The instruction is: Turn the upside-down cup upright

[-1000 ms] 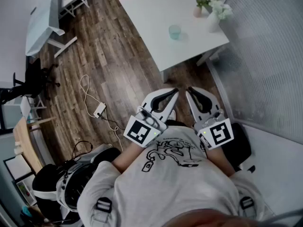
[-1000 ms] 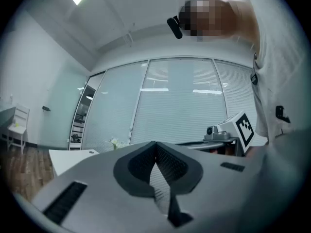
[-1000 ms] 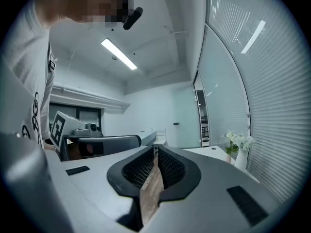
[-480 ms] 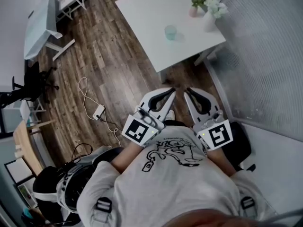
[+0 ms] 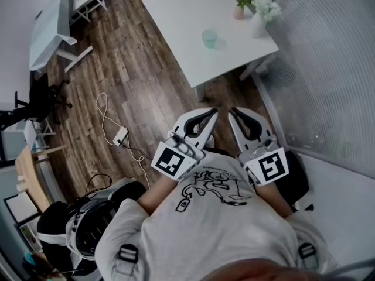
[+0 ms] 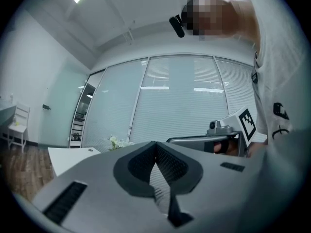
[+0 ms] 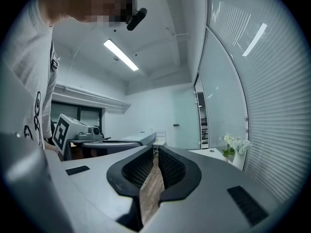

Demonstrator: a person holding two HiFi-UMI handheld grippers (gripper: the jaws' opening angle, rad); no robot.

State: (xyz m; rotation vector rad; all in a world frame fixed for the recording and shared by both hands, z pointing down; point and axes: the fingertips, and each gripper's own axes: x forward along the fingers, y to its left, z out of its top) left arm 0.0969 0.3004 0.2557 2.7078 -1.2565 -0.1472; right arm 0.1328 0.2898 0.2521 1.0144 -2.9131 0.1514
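– Teal cup (image 5: 209, 38), where?
– On white table (image 5: 176, 16), near vase (image 5: 258, 26), well apart from your grippers.
– Jaws?
– Your left gripper (image 5: 214, 113) & right gripper (image 5: 233, 112): both closed, nothing held.

You have no word, number or brand name here that can be read. The nearest thing to a sign is the black-and-white square marker (image 5: 174, 161) on the cube at the rear of your left gripper (image 5: 215, 113), and the twin marker (image 5: 269, 167) on the cube of your right gripper (image 5: 233, 112). Both are block patterns, not letters. Just behind the two grippers, your grey shirt (image 5: 193, 239) bears a black line drawing (image 5: 214, 189) on the chest. Whether it holds any lettering cannot be told at this size.
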